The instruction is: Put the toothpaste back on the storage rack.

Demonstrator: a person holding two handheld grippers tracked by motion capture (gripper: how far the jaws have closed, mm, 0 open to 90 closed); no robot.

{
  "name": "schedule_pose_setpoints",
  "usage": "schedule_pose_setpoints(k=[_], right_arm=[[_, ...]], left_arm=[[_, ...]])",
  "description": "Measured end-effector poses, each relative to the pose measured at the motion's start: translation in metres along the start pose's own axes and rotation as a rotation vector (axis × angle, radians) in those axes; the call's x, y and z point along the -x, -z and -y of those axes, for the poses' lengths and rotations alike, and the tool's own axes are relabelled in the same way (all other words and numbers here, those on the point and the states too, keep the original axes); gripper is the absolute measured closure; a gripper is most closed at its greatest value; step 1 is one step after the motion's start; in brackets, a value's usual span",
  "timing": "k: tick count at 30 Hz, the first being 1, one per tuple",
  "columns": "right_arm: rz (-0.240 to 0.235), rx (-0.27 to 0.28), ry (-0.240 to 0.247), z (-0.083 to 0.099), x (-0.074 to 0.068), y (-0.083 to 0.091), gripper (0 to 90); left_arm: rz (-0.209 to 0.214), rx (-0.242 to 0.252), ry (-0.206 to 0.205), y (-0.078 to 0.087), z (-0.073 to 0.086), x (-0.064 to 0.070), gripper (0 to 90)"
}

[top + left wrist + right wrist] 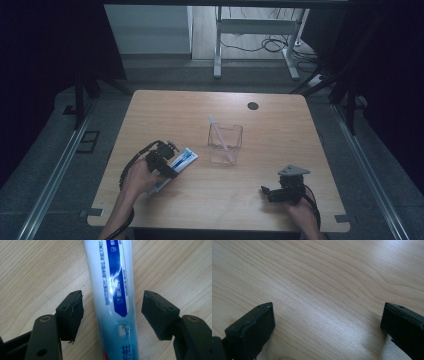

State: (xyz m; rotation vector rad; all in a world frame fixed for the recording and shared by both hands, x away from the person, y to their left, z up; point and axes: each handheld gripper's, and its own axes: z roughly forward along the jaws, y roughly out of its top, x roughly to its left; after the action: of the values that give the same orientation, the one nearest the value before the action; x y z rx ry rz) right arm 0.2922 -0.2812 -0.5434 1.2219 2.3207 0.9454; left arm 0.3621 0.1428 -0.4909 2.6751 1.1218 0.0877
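Observation:
A white and blue toothpaste tube (181,161) lies flat on the wooden table (270,125), left of centre. My left gripper (167,164) is down over it, open. In the left gripper view the tube (112,290) runs between the two pads (72,315) with a gap on each side. A clear plastic cup (225,144) stands at the table's middle with a pink toothbrush (220,136) leaning in it. My right gripper (272,192) rests near the front right edge, open, with bare wood (324,302) between its jaws.
A small black round mark (253,106) sits near the table's far edge. Beyond the table stand a white desk frame (255,40) and loose cables on the floor. Metal rails run along both sides of the table.

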Motion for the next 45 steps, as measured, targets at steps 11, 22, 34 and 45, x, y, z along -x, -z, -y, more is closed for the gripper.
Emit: schedule_pose_setpoints(k=[11, 22, 34, 45], right_arm=[[-0.001, -0.001, 0.001, 0.000, 0.000, 0.000, 0.0], [-0.001, -0.001, 0.000, 0.000, 0.000, 0.000, 0.0], [0.000, -0.001, 0.000, 0.000, 0.000, 0.000, 0.0], [0.001, -0.001, 0.000, 0.000, 0.000, 0.000, 0.0]], left_arm=[[-0.004, -0.124, 0.001, -0.010, -0.024, 0.000, 39.7], [0.017, -0.177, 0.037, -0.015, -0.029, -0.001, 51.8], [0.041, -0.116, 0.030, -0.005, -0.022, -0.003, 71.5], [0.094, -0.003, 0.036, 0.005, -0.011, -0.008, 73.2]])
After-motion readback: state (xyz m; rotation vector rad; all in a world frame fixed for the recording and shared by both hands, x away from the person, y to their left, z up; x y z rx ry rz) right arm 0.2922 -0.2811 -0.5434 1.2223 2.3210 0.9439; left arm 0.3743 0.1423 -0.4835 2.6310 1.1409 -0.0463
